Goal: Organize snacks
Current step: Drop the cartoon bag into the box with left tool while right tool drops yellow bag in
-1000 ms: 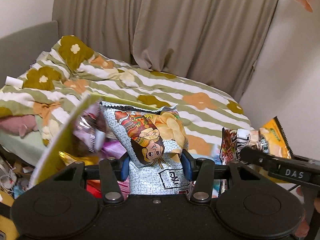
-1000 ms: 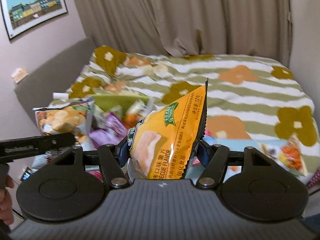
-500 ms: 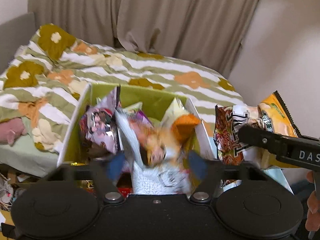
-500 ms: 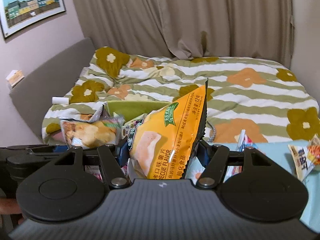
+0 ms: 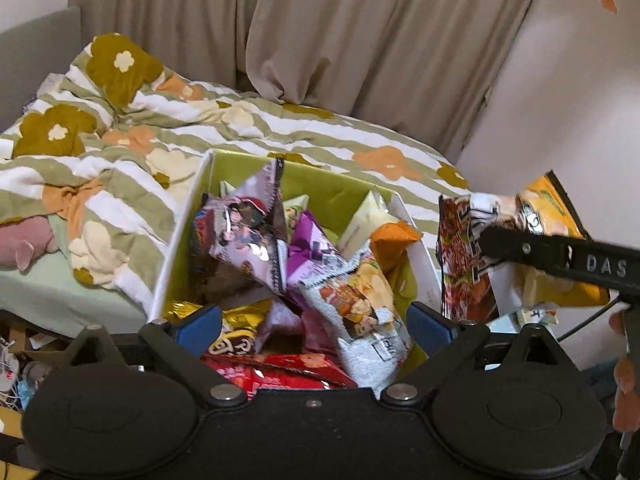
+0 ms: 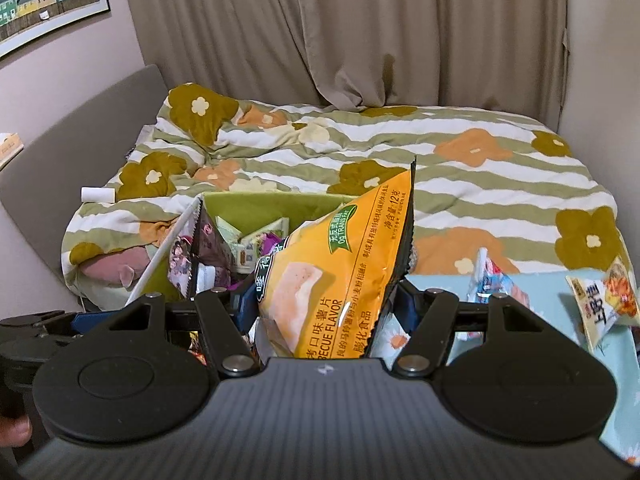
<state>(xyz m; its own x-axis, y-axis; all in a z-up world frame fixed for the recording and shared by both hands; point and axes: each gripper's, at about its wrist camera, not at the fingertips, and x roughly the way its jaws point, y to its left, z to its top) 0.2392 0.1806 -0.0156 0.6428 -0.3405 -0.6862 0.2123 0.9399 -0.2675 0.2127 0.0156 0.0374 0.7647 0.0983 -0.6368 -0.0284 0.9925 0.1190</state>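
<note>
a: where's the left tool [image 5: 314,326] at?
b: over the green box [image 5: 344,196], jaws spread wide. they've just been opening. the grey chip bag [image 5: 360,304] lies between them but the pads don't press on it. it leans on the pile inside the box.
a: and the right tool [image 6: 322,306]?
b: clamped on the yellow bag [image 6: 340,276], low down near its bottom seam, bag upright. it hangs just beside the box, in front of the bed [image 6: 460,168].
a: how will that bag handle?
b: light, puffed with air, slick foil. it crumples and can slip, and the chips inside would crush. i'd hold by the crimped seam, not the belly.
a: any left to sort?
b: at least 2 packs on the blue worktop [image 6: 440,284], a white-orange pack [image 6: 604,300] and a pale one [image 6: 494,280]. the box looks nearly full, so the yellow bag may have to stand on edge.
</note>
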